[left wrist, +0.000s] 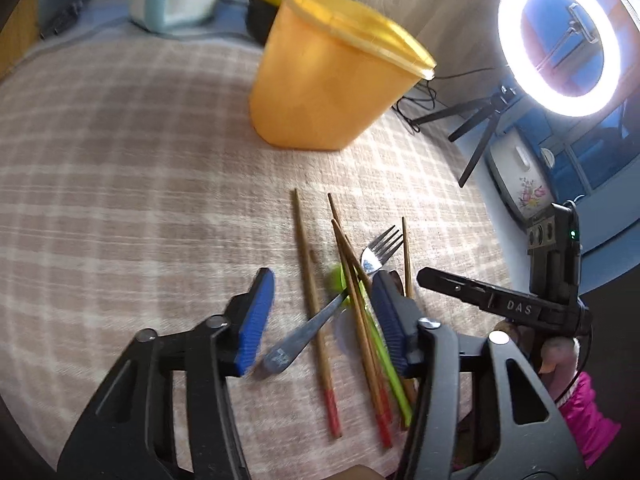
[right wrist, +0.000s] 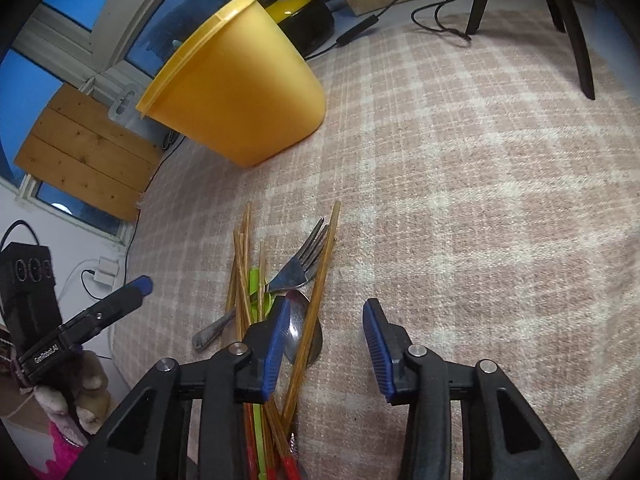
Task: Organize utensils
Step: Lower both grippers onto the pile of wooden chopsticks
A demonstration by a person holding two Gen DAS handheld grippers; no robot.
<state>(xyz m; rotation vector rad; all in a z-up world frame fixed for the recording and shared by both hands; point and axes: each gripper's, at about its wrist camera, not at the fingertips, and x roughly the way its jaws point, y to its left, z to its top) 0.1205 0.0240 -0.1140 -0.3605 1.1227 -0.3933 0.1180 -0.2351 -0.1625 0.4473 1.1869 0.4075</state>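
Nothing sorted yet, by the look. Left gripper (left wrist: 316, 312) and right gripper (right wrist: 326, 344) are held spread, empty. Chopsticks (left wrist: 312, 292), fork (left wrist: 320, 312), spoon (right wrist: 304, 332) lie heaped under them; yellow container (left wrist: 324, 80) stands well ahead.

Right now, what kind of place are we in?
Probably a home room set up for recording: a checked cloth covers the table, a lit ring light stands on a tripod, and a window shows behind the yellow container.
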